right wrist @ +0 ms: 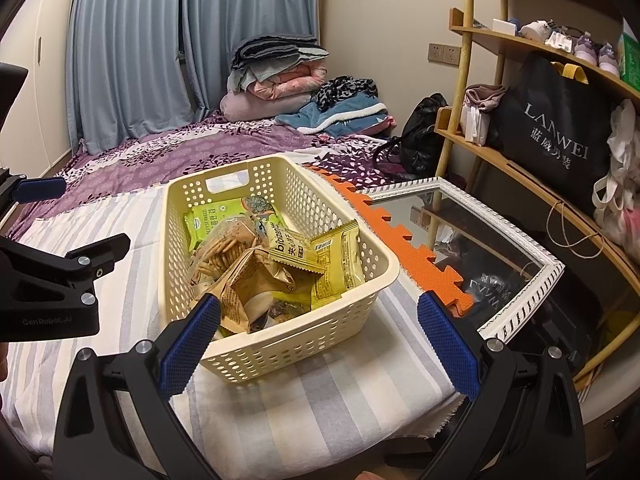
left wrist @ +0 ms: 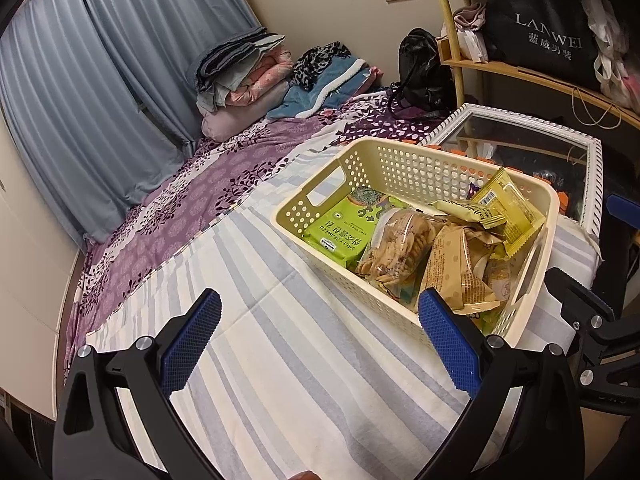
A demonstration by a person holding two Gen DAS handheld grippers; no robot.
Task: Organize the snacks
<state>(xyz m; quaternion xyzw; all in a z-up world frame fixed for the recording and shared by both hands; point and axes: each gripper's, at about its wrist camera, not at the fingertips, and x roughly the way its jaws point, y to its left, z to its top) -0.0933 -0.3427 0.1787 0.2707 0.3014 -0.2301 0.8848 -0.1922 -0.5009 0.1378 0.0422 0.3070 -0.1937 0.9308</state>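
Observation:
A cream perforated basket (left wrist: 384, 168) (right wrist: 340, 332) sits on a striped cloth on the bed. Inside lie a green seaweed pack (left wrist: 340, 232) (right wrist: 208, 220), a clear bag of biscuits (left wrist: 394, 248) (right wrist: 218, 250), tan wrapped snacks (left wrist: 456, 272) (right wrist: 248, 292) and yellow packets (left wrist: 508, 208) (right wrist: 336, 264). My left gripper (left wrist: 320, 340) hovers open over the cloth, just left of the basket's near corner, holding nothing. My right gripper (right wrist: 320, 336) hangs open in front of the basket's near wall, also empty. The left gripper's body (right wrist: 52, 284) shows at the left of the right wrist view.
A white-framed mirror (left wrist: 592, 148) (right wrist: 532, 256) and orange foam mat (right wrist: 408, 240) lie right of the basket. Folded bedding (left wrist: 244, 76) (right wrist: 276, 80) and a black handbag (left wrist: 424, 72) (right wrist: 424, 136) sit at the far end. A bamboo shelf (right wrist: 496, 152) with a black tote (left wrist: 540, 28) stands right.

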